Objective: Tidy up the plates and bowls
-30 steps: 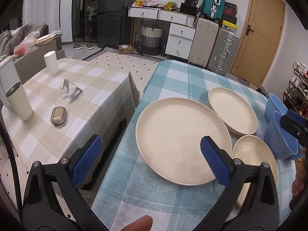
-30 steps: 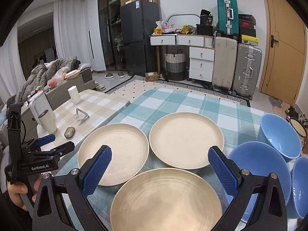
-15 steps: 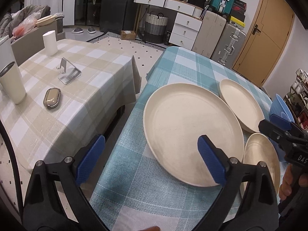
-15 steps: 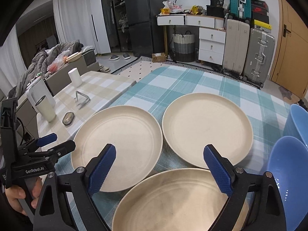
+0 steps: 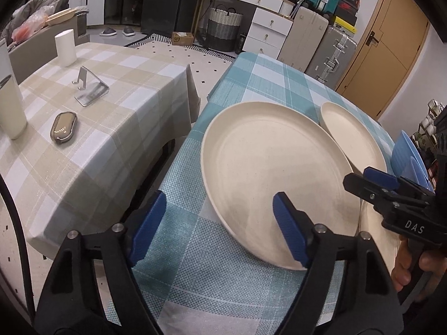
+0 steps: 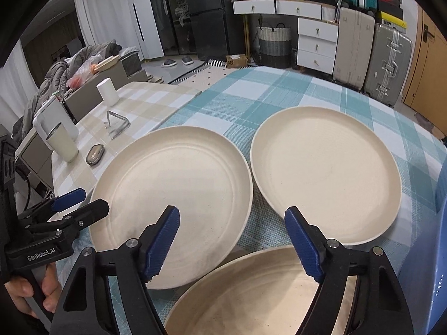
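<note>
Three cream plates lie on the teal checked table (image 5: 279,83). The left plate (image 5: 273,173) (image 6: 178,195) is nearest my left gripper (image 5: 218,223), which is open, its right finger over the plate's near rim and its left finger off the rim over the cloth. The far plate (image 5: 352,134) (image 6: 327,173) lies beyond. The near plate (image 6: 251,293) is under my right gripper (image 6: 232,240), which is open above its far rim. Blue bowls (image 5: 405,156) (image 6: 430,265) stand at the right, mostly cut off. Each gripper also shows in the other's view, the right one (image 5: 374,184) and the left one (image 6: 75,203).
A beige checked table (image 5: 97,111) stands to the left with a white cup (image 5: 65,47), a tumbler (image 5: 11,109), a metal phone stand (image 5: 90,89) and a small grey case (image 5: 64,128). A gap separates the two tables. Drawers and suitcases stand at the back.
Both grippers have moved forward and lower toward the plates. Both have closed partway, their fingers now narrower apart. The plates have not moved.
</note>
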The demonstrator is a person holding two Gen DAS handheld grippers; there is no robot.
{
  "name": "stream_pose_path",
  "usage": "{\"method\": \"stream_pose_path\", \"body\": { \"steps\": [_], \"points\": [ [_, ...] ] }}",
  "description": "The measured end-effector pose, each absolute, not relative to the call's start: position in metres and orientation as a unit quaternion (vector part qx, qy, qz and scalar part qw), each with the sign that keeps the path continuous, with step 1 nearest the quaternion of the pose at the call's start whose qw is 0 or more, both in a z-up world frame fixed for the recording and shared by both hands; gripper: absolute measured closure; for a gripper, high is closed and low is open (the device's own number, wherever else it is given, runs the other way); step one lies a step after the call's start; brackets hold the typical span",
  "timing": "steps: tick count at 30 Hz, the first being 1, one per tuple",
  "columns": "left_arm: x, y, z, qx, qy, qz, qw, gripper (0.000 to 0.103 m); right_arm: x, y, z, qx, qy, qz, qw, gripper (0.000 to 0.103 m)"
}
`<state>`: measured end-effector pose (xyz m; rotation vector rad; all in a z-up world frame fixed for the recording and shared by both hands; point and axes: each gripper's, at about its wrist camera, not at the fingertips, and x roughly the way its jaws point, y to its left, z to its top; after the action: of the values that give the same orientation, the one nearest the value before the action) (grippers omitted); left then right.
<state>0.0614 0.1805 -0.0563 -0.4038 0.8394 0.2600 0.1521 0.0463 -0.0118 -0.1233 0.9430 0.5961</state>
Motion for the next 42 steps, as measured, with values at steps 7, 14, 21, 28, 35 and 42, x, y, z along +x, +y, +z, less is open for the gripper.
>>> {"method": "stream_pose_path", "body": {
  "steps": [7,14,21,28,35,42],
  "points": [
    [0.065,0.180,-0.063,-0.197,0.411,0.126,0.881,0.047,0.157,0.053,-0.021,-0.062,0.464,0.279,0.839,0.042],
    [0.063,0.179,-0.065,-0.191,0.413,0.126,0.882,0.069,0.164,0.052,-0.027,-0.050,0.471,0.275,0.837,0.071],
    [0.063,0.173,-0.065,-0.177,0.412,0.120,0.886,0.082,0.167,0.049,-0.029,-0.046,0.471,0.258,0.842,0.089],
    [0.062,0.171,-0.062,-0.165,0.410,0.129,0.888,0.083,0.162,0.052,-0.028,-0.059,0.465,0.250,0.847,0.091],
    [0.056,0.173,-0.053,-0.169,0.403,0.130,0.890,0.083,0.158,0.053,-0.024,-0.061,0.461,0.254,0.848,0.091],
    [0.048,0.173,-0.039,-0.172,0.393,0.127,0.894,0.083,0.153,0.052,-0.012,-0.060,0.449,0.255,0.854,0.091]
  ]
}}
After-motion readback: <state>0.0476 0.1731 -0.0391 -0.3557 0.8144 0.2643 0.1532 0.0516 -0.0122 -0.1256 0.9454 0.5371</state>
